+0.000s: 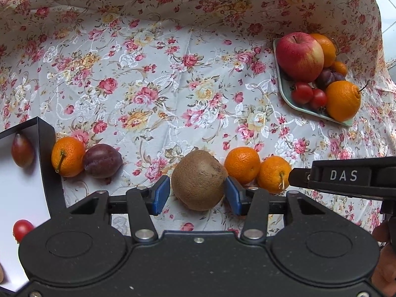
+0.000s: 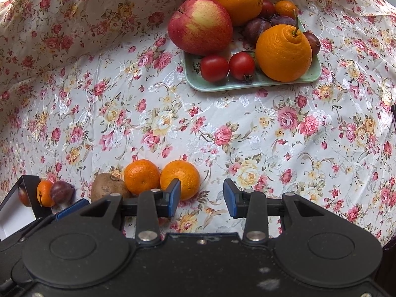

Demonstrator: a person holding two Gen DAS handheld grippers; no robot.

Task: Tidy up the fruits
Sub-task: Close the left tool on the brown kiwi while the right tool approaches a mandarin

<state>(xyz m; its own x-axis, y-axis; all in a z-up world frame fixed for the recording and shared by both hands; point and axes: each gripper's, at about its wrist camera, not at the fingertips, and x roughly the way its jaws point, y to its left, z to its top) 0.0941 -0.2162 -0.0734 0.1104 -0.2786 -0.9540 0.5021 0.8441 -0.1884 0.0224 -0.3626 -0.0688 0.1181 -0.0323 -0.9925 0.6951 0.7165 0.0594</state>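
Two blue fingers [image 1: 163,194] of the left gripper [image 1: 198,195] are spread around the kiwi [image 1: 199,179] on the tabletop [image 1: 148,86], barely touching. The right gripper [image 2: 201,198] is open, empty, beside a mandarin [image 2: 180,177].

Floral cloth [image 2: 173,123] shiny, woven. Kiwi [image 1: 199,179] fuzzy, matt. Tomatoes [image 2: 214,68] glossy. Tray [image 2: 247,83] smooth, glazed. Fingers [image 1: 162,194] blue, matt pads.
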